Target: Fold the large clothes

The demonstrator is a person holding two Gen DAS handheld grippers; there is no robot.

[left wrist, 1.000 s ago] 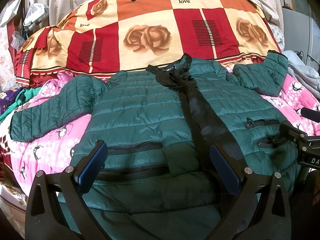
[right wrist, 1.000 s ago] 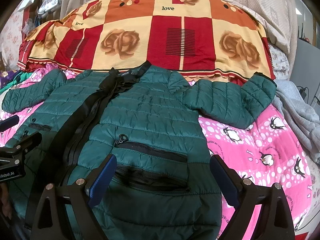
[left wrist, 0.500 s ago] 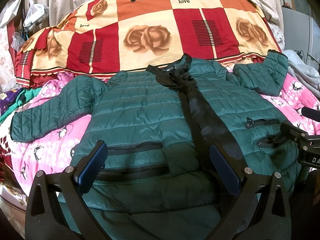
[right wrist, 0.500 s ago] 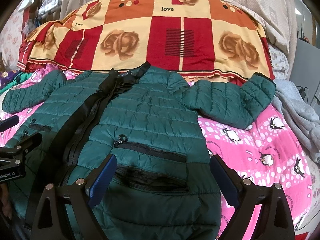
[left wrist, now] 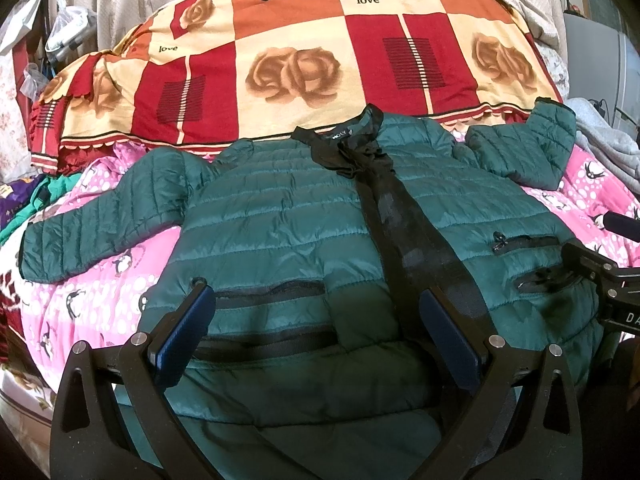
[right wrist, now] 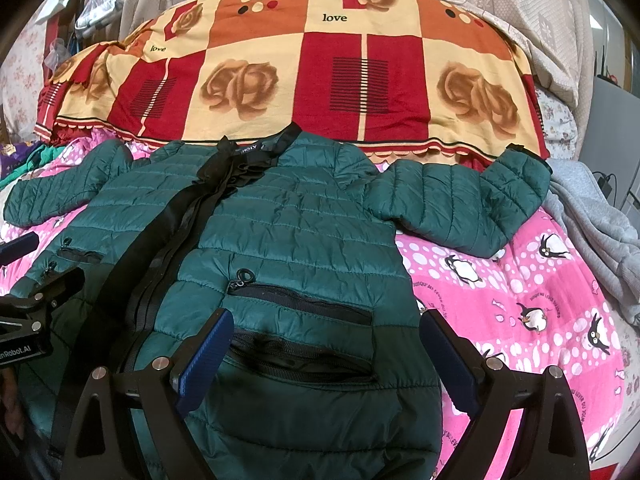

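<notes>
A dark green quilted puffer jacket (left wrist: 280, 220) lies flat, front up, on a pink penguin-print bedsheet (left wrist: 80, 296), with a black zipper strip down the middle and both sleeves spread out. It also shows in the right wrist view (right wrist: 296, 224). My left gripper (left wrist: 316, 320) is open and empty above the jacket's left hem and pocket. My right gripper (right wrist: 326, 344) is open and empty above the right hem and pocket. The right sleeve (right wrist: 460, 204) lies out to the right.
A red, orange and cream rose-print quilt (left wrist: 296, 64) is piled behind the jacket. Grey clothing (right wrist: 592, 232) lies at the right edge of the bed. Other clothes (left wrist: 24, 200) sit at the far left. The pink sheet (right wrist: 520, 300) shows right of the jacket.
</notes>
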